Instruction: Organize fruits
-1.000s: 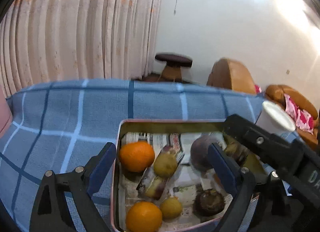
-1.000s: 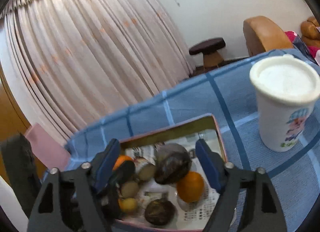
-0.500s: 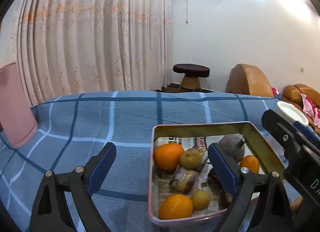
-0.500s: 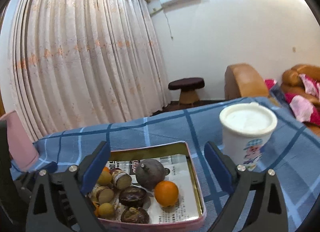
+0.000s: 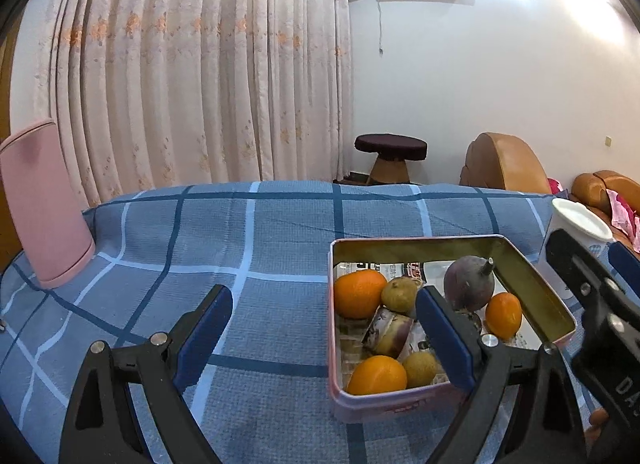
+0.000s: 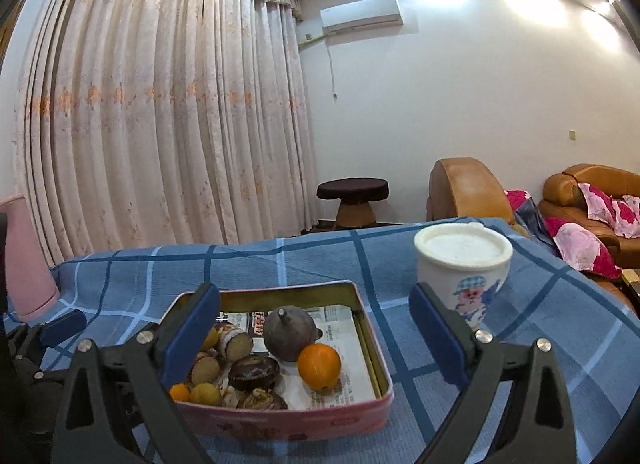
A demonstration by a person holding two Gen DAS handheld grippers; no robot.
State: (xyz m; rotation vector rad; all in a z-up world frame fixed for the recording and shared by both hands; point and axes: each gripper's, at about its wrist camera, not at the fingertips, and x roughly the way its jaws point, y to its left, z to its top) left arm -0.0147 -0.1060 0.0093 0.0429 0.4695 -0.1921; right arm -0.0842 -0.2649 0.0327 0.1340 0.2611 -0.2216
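Observation:
A pink tin lined with newspaper sits on the blue checked tablecloth and holds oranges, small yellow-brown fruits, a dark purple fruit and a cut fruit. It also shows in the right wrist view, with an orange and the purple fruit inside. My left gripper is open and empty, its right finger over the tin. My right gripper is open and empty, held above the tin's near edge.
A white lidded cup with a cartoon print stands right of the tin. A pink container stands at the table's far left. Curtains, a stool and brown armchairs lie beyond the table.
Both grippers have drawn back and up from the tin, so it looks smaller and farther. The left view has swung left, putting the tin to its right. Both stay open.

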